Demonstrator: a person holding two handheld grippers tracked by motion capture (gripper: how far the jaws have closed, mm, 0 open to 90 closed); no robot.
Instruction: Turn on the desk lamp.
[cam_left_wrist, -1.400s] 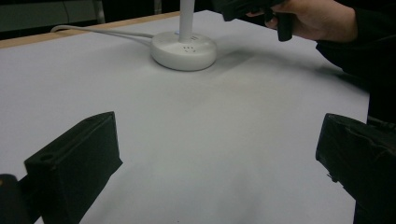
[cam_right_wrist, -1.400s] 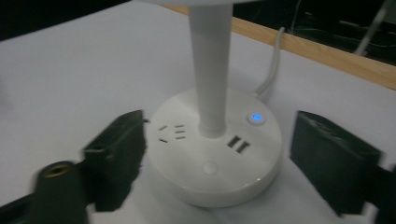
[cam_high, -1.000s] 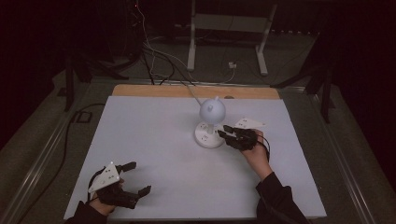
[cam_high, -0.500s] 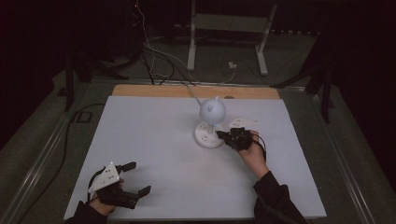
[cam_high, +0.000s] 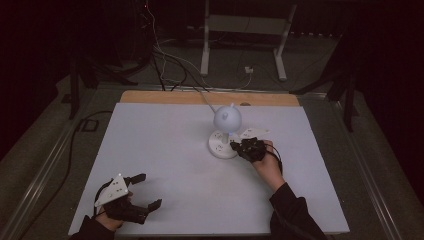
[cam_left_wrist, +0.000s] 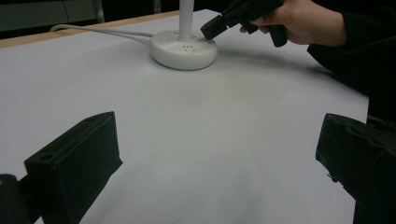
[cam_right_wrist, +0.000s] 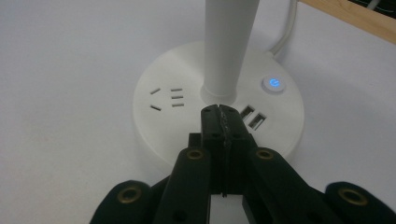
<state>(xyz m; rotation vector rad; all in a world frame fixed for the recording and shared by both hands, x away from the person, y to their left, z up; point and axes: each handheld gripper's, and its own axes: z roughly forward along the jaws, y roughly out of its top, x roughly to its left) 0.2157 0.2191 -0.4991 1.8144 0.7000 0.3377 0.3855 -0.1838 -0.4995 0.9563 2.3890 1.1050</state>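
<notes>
Right gripper view: the closed right hand-held gripper sits over the near rim of the lamp base, with the lit power button up and to the right of its tips.

The jaws have just been closing and now meet with nothing between them, a pressing tip and not a grasp. The button lies just beyond them, right of the upright white stem, past two slots that look like USB ports; I judge a short push that way would reach it. From the high view the lamp stands mid-table, far nearer the right hand than the left hand-held gripper, which rests open at the near left edge of the table. No brand or readable writing shows.
</notes>
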